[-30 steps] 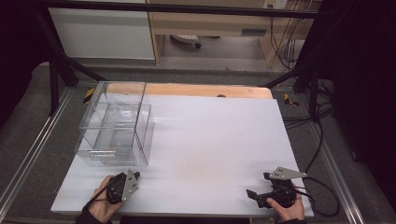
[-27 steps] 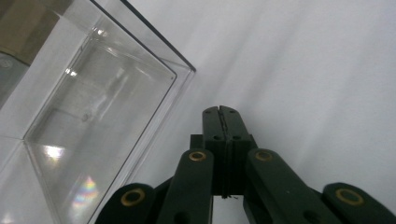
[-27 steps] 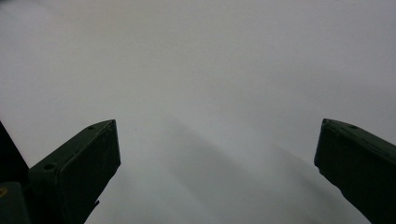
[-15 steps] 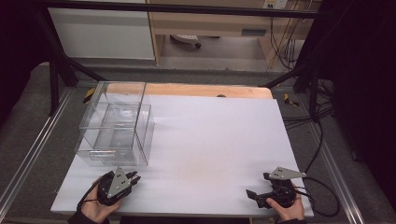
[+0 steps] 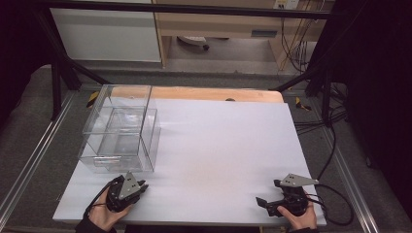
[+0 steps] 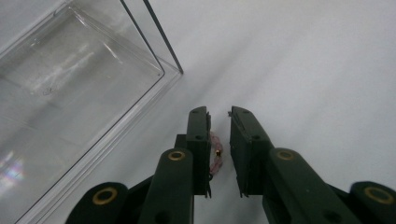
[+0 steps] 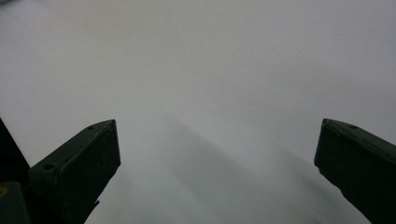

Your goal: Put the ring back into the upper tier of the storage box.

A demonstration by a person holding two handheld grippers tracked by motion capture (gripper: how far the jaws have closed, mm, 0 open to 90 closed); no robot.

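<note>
Near the table's front left edge, a hand holds my left gripper (image 5: 141, 187), which points toward the clear plastic box (image 5: 121, 131). In the left gripper view its jaws (image 6: 219, 112) stand a narrow gap apart with nothing between them; they have just been closing a little. The box's corner (image 6: 70, 93) lies just ahead to the left. At the front right, my right gripper (image 5: 266, 193) rests in the other hand. Its jaws (image 7: 217, 123) are wide open over bare white table.
The clear box is two nested or stacked transparent containers at the left side of the white table (image 5: 218, 145). A wooden strip (image 5: 214, 93) runs along the far edge. Metal rails flank the table, and cables (image 5: 330, 145) hang at the right.
The left gripper has tilted and shifted slightly in the hand and its jaws have parted a little. The right gripper has stayed still.
</note>
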